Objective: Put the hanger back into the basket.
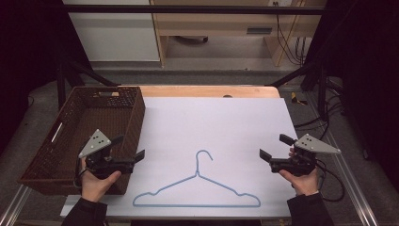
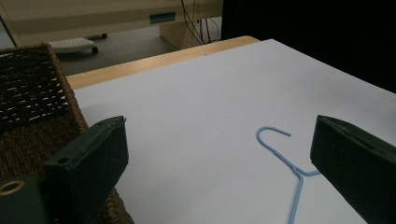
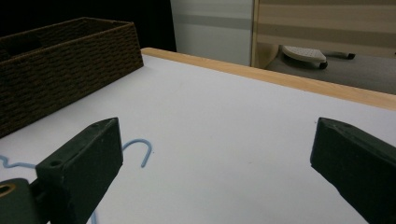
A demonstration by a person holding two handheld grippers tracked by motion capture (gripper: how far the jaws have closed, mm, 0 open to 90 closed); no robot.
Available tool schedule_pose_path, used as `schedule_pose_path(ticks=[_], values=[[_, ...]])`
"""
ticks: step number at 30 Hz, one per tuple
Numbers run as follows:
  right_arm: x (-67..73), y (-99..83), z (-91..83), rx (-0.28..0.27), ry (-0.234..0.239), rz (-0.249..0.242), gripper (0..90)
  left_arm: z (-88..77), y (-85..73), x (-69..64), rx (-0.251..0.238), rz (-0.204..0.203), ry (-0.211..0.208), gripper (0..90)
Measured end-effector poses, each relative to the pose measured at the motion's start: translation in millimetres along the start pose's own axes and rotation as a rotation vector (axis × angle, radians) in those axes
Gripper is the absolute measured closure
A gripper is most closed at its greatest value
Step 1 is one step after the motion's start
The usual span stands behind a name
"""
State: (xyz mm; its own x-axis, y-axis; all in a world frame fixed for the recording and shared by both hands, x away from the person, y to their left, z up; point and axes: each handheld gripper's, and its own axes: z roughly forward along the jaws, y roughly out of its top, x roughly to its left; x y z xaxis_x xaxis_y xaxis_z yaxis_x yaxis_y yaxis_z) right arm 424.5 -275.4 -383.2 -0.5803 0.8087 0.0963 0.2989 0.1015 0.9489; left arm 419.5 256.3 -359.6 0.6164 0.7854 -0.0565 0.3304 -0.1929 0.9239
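A thin light-blue wire hanger [image 1: 197, 186] lies flat on the white sheet near the front of the table, hook pointing away from me. My left gripper [image 1: 128, 147] hovers at the sheet's left edge beside the basket, open and empty. In the left gripper view the hanger's hook [image 2: 273, 136] shows between the wide-apart jaws. My right gripper [image 1: 275, 146] is held at the sheet's right edge, open and empty, pointing inward. In the right gripper view the hook [image 3: 142, 150] lies just past the left jaw.
A dark brown woven basket [image 1: 134, 117] stands on the left of the table, touching the white sheet [image 1: 221, 122]. The wooden table edge [image 1: 211, 91] runs along the back. Cables trail on the floor at the right.
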Motion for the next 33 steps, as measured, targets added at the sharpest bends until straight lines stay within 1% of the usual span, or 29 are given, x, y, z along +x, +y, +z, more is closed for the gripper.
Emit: schedule_pose_path(ticks=[5,12,13,15,18,19,22,24,25,26,27,28,30,31,33], values=[[-0.5,0.3,0.0,0.002,-0.003,-0.004,3.0,1.9,-0.1,-0.7,0.007,0.002,-0.002,3.9],[3.5,1.4,4.2,0.033,-0.008,-0.011,3.6,5.3,-0.7,-5.7,0.017,0.013,-0.010,4.2],[4.2,1.8,5.4,0.044,-0.004,-0.017,3.6,5.3,-0.7,-5.7,0.017,0.013,-0.010,4.2],[6.6,2.8,8.7,0.064,-0.011,-0.032,3.7,7.1,-1.8,-7.7,0.022,0.012,-0.009,4.3],[11.7,3.9,13.7,0.094,0.001,-0.050,3.8,9.8,-2.9,-9.8,0.031,0.015,-0.017,4.6],[11.7,3.9,13.7,0.094,0.001,-0.050,3.8,9.8,-2.9,-9.8,0.031,0.015,-0.017,4.6],[21.4,5.9,22.7,0.124,0.019,-0.071,4.5,13.3,-4.0,-12.6,0.043,0.022,-0.027,4.6],[27.5,6.8,27.8,0.142,0.020,-0.083,5.0,13.8,-4.1,-13.2,0.044,0.023,-0.028,4.6],[27.5,6.8,27.8,0.142,0.020,-0.083,5.0,14.4,-4.1,-13.8,0.044,0.022,-0.029,4.6],[33.6,7.3,33.3,0.151,0.037,-0.090,5.3,14.9,-4.2,-14.4,0.045,0.023,-0.032,4.6],[33.6,7.3,33.3,0.151,0.037,-0.090,5.3,14.9,-4.2,-14.4,0.045,0.023,-0.032,4.6],[38.7,7.2,38.0,0.165,0.050,-0.100,5.5,15.8,-4.2,-15.3,0.045,0.025,-0.034,4.6],[43.1,6.9,42.0,0.178,0.061,-0.112,5.9,16.3,-4.6,-15.8,0.049,0.027,-0.035,4.7],[43.1,6.9,42.0,0.178,0.061,-0.112,5.9,16.3,-4.6,-15.8,0.049,0.027,-0.035,4.7],[47.8,6.2,46.9,0.191,0.074,-0.115,6.5,16.8,-5.0,-16.3,0.050,0.030,-0.036,4.7]])
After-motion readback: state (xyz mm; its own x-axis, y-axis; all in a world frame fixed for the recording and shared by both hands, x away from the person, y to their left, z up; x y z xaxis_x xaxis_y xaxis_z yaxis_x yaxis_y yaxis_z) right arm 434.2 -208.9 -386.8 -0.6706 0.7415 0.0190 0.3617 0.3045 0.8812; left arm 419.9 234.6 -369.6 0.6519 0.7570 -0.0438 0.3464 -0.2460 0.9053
